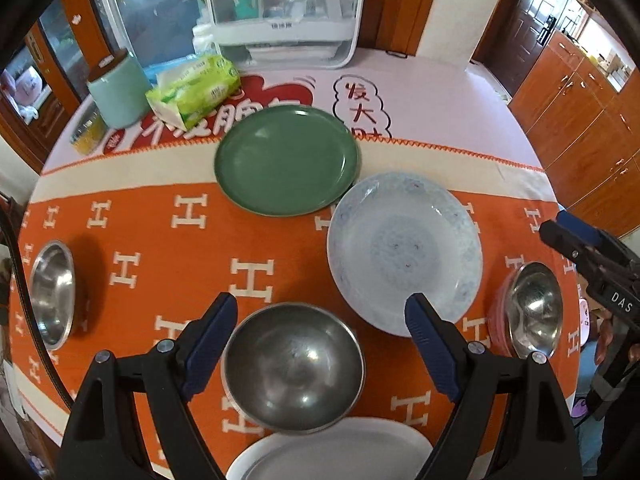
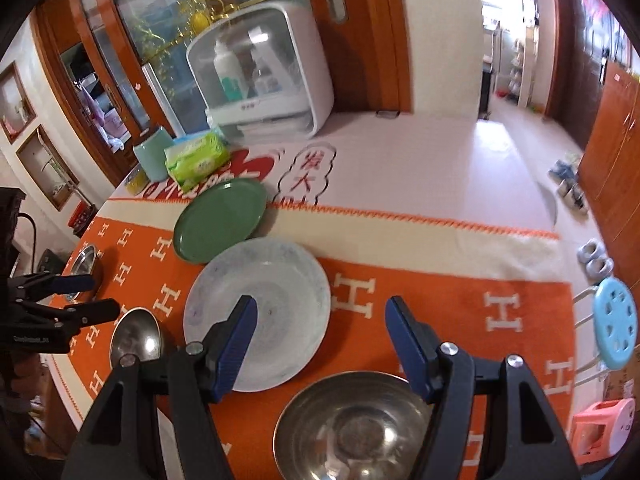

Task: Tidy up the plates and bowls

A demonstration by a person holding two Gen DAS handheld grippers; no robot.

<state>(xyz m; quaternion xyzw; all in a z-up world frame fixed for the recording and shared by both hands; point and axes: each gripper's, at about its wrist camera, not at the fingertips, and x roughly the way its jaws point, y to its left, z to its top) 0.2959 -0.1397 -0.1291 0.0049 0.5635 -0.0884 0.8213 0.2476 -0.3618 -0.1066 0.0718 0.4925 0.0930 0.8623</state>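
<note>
Nearest, we note our left tool (image 1: pixel 320 316) apart above a steel bowl (image 1: pixel 294 366); right tool (image 2: pixel 320 330) apart over another bowl (image 2: pixel 356 428). Green plate (image 1: pixel 286 160) and white plate (image 1: pixel 404 252) lie on the table (image 1: pixel 160 248).

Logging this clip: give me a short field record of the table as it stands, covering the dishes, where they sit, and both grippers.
surface: round table under an orange cloth with white H marks
plates: green plate at the far side; pale patterned plate just in front of it, rims meeting or overlapping; white plate at the near edge
bowls: three steel bowls: centre bowl, left bowl, right bowl sitting in a pink dish
left gripper: open, above the centre bowl, holding nothing
right gripper: open, empty, above the right bowl
stacking: no plates or bowls stacked yet
</note>
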